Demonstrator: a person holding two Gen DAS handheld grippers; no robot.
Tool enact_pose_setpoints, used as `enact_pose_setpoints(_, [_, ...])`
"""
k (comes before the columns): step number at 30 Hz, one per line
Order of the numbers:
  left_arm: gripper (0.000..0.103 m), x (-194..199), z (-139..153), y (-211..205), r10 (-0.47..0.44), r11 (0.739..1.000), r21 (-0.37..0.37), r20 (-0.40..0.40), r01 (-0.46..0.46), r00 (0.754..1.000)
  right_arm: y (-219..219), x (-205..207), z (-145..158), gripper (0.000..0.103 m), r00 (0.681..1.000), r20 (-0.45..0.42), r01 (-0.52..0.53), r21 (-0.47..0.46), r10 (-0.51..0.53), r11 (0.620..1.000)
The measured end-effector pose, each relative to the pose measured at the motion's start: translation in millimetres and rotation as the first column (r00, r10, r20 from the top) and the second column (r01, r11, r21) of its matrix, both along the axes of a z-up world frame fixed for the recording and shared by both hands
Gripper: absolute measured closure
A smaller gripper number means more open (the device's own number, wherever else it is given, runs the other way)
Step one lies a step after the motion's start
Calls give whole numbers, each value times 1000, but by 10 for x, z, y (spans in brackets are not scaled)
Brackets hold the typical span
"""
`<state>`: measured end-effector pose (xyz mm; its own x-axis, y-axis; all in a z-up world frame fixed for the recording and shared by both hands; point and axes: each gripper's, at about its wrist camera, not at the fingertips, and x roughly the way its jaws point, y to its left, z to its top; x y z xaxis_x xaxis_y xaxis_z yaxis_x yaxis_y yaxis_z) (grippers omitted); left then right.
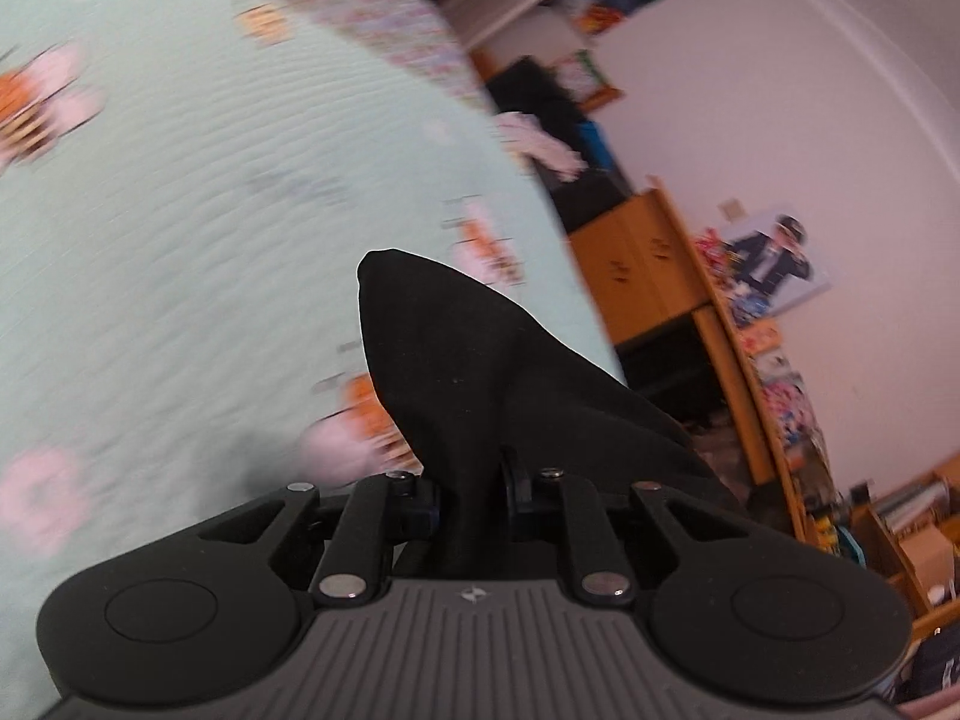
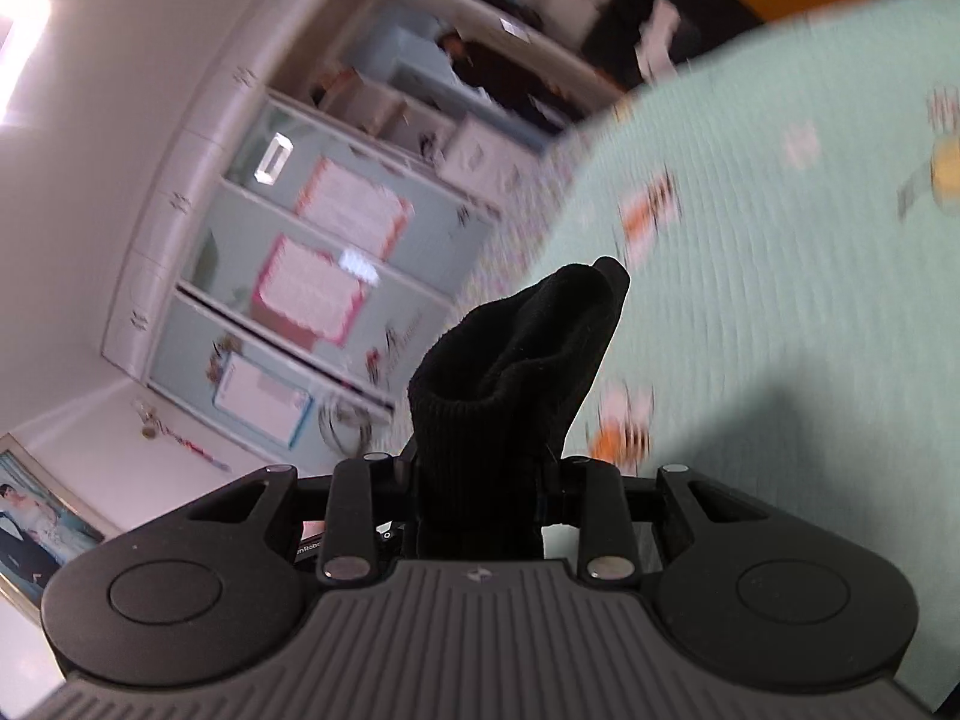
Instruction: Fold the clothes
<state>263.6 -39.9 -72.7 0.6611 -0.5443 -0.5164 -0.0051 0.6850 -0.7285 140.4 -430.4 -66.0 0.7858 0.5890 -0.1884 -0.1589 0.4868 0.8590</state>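
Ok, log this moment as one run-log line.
step: fold clothes | left gripper: shut on black garment | right gripper: shut on black garment | below: mint bedspread

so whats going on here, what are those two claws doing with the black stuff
A person is folding clothes over a bed with a mint green bedspread printed with orange and pink figures. The left claw is shut on a smooth black piece of cloth, which sticks up past its fingers. The right claw is shut on a ribbed black knit piece, possibly a cuff. Both pieces are held up off the bedspread. Whether they belong to one garment cannot be told.
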Motion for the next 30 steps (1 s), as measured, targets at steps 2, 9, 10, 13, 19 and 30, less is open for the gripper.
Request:
enact_pose_setpoints(2, [86,168,145,-298,-27,1000,10,23,27,999,-223,57,155,71,999,41,35,1,-35,999])
enact_pose_setpoints(9, [85,600,204,-1177,-110,993,32,25,109,994,-1117,397,258,71,985,89,146,9,-146,989])
enact_pose_setpoints(10, [85,667,145,-1297,-122,992,33,14,122,992,-1248,455,214,71,984,85,158,12,-159,987])
enact_pose_setpoints(13, [84,887,-126,-1640,-147,988,45,-49,149,988,-1613,624,28,71,978,59,198,5,-198,980])
enact_pose_setpoints(19, [78,1195,-972,-2021,-110,967,195,-268,166,957,-2181,1000,-830,50,954,-122,268,-71,-275,961])
enact_pose_setpoints(30, [62,1097,-785,-1976,-167,976,126,-84,176,982,-2043,187,-869,49,920,32,390,28,-391,920])
